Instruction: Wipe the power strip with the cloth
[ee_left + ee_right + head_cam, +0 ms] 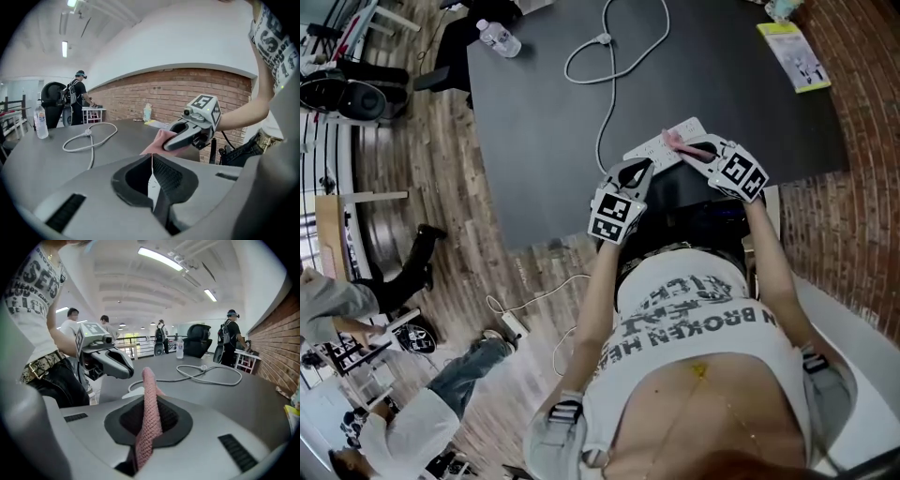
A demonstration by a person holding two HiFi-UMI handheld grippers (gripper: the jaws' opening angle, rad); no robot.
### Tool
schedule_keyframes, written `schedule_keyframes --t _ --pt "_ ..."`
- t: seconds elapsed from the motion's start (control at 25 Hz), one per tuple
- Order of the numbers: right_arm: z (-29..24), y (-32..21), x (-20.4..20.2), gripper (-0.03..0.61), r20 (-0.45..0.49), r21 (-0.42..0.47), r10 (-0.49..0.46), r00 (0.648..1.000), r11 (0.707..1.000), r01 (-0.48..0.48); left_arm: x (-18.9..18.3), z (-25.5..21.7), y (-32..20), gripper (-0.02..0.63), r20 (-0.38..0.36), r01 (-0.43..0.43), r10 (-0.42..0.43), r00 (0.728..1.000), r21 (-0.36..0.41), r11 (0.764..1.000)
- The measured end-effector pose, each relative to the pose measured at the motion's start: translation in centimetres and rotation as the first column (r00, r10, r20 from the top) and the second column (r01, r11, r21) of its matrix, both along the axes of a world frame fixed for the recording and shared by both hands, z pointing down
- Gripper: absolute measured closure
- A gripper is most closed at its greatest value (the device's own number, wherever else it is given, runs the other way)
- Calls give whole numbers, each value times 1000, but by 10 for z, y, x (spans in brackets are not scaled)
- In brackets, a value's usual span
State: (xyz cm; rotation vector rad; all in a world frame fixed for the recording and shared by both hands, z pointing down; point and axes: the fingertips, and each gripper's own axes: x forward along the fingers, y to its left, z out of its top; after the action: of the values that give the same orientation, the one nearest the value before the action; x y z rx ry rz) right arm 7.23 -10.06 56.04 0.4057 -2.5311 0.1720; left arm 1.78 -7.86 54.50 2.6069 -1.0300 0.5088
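The white power strip (654,148) lies near the front edge of the dark table (544,141); part of it shows in the right gripper view (132,392). My right gripper (689,150) (149,404) is shut on the pink cloth (676,141) (149,394), over the strip's middle. The left gripper view shows the cloth (158,139) bunched at that gripper's tip. My left gripper (639,171) (151,161) is at the strip's near-left end, jaws closed together. A white sliver shows in the slit between them. Whether it is pinched I cannot tell.
The strip's white cord (609,70) (89,138) loops across the table's middle to a plug. A water bottle (499,38) stands at the far left corner, a yellow-green leaflet (794,54) lies far right. A brick wall (862,112) runs on the right. People stand beyond the table.
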Motion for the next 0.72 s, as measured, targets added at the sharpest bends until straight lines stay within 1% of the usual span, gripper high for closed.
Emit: schedule_keyframes --t 0.16,0.32,0.48,0.6,0.72 --pt "-32 10 -14 561 71 70 -49 996 997 44 1 -23 -1 606 -68 30 -27 997 50 998" --pt "-67 13 -23 561 125 149 -69 990 988 50 -4 -52 -1 606 -124 69 -56 991 104 992" --pt "-107 16 -28 561 215 200 -49 975 980 5 -12 -84 -1 606 -152 109 -85 985 161 981" --pt "-134 16 -30 561 311 220 -28 950 975 -43 -17 -105 -2 606 -174 143 -110 979 193 971" --pt "-146 19 -27 561 349 215 12 937 972 -92 -19 -121 -1 606 -191 160 -119 974 217 963"
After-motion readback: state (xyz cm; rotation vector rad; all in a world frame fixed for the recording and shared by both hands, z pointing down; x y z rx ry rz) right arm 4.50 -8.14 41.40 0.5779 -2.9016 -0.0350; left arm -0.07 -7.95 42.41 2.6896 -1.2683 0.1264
